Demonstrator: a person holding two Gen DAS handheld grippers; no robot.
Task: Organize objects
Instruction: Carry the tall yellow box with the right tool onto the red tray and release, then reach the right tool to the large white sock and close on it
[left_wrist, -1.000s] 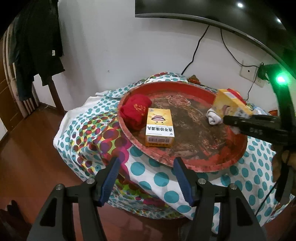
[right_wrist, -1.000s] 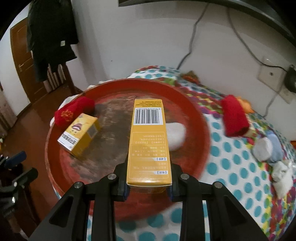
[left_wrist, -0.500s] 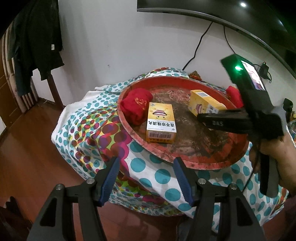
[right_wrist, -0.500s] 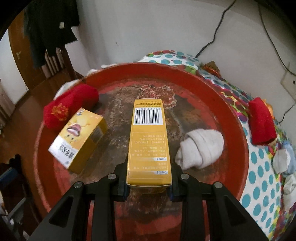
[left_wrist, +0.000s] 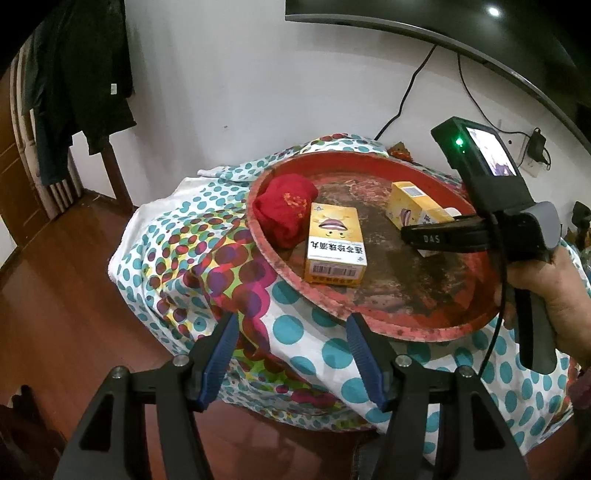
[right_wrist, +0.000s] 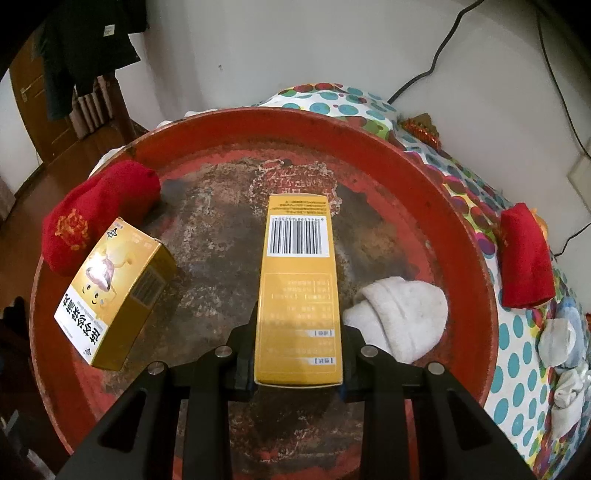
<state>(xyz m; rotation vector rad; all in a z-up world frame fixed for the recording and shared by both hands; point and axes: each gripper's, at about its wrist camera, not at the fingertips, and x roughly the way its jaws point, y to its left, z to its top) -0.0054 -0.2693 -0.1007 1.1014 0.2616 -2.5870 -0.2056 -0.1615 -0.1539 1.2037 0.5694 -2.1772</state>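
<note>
A round red tray (left_wrist: 369, 325) (right_wrist: 476, 236) sits on a dotted tablecloth. My right gripper (right_wrist: 297, 373) (left_wrist: 436, 238) is shut on a long yellow box (right_wrist: 299, 280) (left_wrist: 410, 206), held low over the middle of the tray, barcode up. In the tray lie a second yellow box (left_wrist: 334, 247) (right_wrist: 114, 295), a rolled red sock (left_wrist: 286, 208) (right_wrist: 92, 218) behind it at the left rim, and a rolled white sock (right_wrist: 402, 314) just right of the held box. My left gripper (left_wrist: 291, 354) hangs open and empty in front of the table's near edge.
A second red sock (right_wrist: 524, 266) and several pale socks (right_wrist: 561, 339) lie on the tablecloth (left_wrist: 192, 258) right of the tray. A person's hand (left_wrist: 554, 295) holds the right gripper. Wooden floor (left_wrist: 55, 314) lies left; dark clothes (left_wrist: 85, 74) hang by the wall.
The right gripper has carried the long yellow box leftward and lower over the tray's middle, beside the white sock. The left gripper has stayed about where it was.
</note>
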